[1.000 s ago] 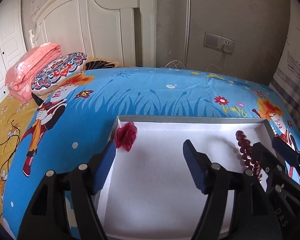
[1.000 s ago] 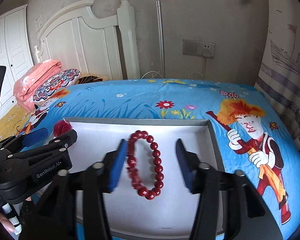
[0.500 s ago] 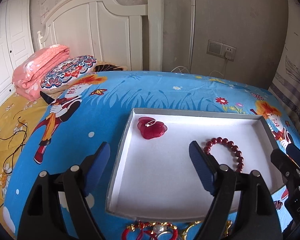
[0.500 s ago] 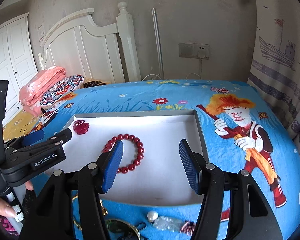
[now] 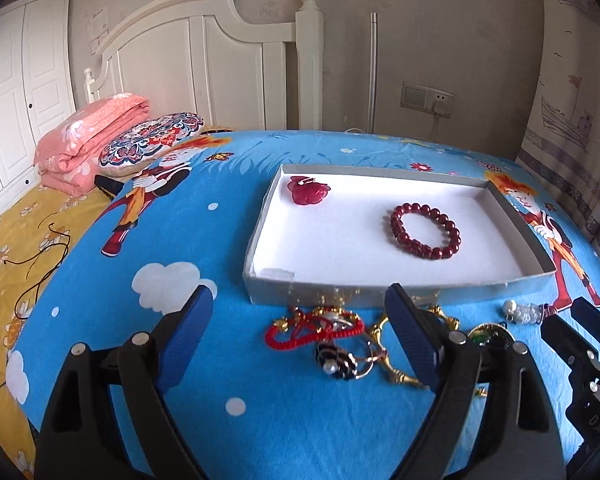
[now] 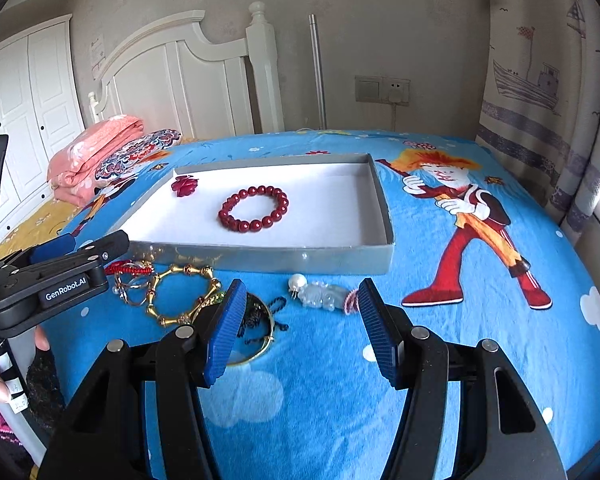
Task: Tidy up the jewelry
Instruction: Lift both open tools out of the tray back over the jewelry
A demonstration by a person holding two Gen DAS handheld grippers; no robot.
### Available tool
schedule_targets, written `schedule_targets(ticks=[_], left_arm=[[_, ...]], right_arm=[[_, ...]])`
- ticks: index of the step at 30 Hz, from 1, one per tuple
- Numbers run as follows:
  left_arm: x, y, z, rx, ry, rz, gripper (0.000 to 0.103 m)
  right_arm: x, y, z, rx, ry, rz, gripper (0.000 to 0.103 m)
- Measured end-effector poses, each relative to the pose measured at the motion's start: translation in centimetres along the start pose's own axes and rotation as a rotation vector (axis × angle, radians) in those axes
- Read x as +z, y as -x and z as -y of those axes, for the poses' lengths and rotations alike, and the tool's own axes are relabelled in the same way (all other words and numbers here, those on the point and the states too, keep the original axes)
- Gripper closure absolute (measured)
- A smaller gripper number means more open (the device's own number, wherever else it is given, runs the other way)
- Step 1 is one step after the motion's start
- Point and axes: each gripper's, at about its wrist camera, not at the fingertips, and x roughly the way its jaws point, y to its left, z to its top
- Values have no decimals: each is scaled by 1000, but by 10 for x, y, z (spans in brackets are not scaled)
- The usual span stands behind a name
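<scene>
Left gripper (image 5: 300, 330): our jaws have just been opening and now stand wide, with nothing held between them.
Right gripper (image 6: 302, 330): our jaws are about half open and hold nothing.
Tray (image 5: 512, 220): it sits on the blue bed cover (image 5: 220, 248), at 12 o'clock from both grippers.
In the tray: the red bead bracelet (image 5: 426, 232) lies flat near the middle; the red flower piece (image 5: 307, 191) is at 10 o'clock from it, in the far left corner.
Loose pile: the red cord bracelet (image 5: 312, 330), the gold bangle (image 6: 180, 296) and the clear charm (image 6: 324, 294) lie just beside the tray's near wall.
Next step, we think: pick one loose piece.
How to do it well: we go down slowly, put one piece only between the pads, squeeze softly, and lift it over the wall.
Watch out: the cords look tangled, so two pieces may come up together.
</scene>
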Motion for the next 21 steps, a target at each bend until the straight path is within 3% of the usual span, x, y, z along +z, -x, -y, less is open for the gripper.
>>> schedule_targets(ticks=[7, 21], left_arm=[[-21, 19, -3, 6, -17, 41, 18], [-67, 19, -9, -24, -31, -25, 18]], right_arm=[[-20, -2, 5, -1, -30, -37, 47], [-38, 0, -6, 7, -13, -68, 47]])
